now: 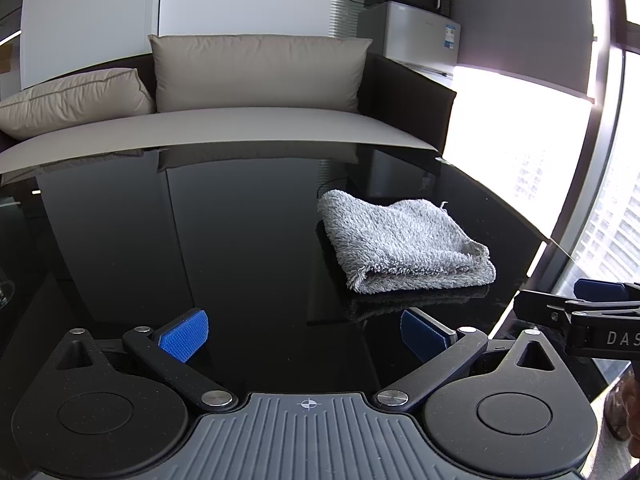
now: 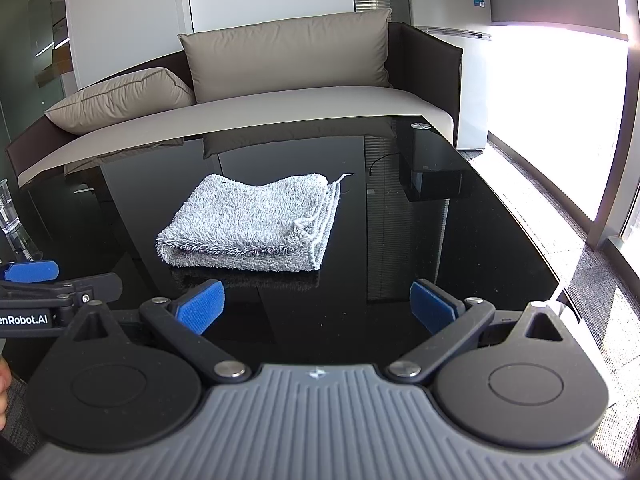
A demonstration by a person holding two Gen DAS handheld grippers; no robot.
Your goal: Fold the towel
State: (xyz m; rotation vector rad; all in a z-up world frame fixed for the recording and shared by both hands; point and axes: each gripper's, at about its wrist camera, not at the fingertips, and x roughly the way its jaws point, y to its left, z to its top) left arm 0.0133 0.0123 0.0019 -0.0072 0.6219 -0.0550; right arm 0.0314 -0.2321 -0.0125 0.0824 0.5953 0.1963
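A grey fluffy towel (image 1: 404,242) lies folded in a thick square on the glossy black table (image 1: 240,232). In the right wrist view the towel (image 2: 252,226) sits just ahead and left of centre. My left gripper (image 1: 304,334) is open and empty, above the table, with the towel ahead to its right. My right gripper (image 2: 316,306) is open and empty, a short way back from the towel's near edge. Each gripper shows at the side of the other's view: the right one (image 1: 580,312), the left one (image 2: 32,280).
A sofa with beige cushions (image 1: 256,72) stands behind the table's far edge. A small fridge with a microwave (image 1: 412,12) on it is at the back right. A clear glass (image 2: 8,208) stands at the table's left. A bright window (image 2: 560,100) is on the right.
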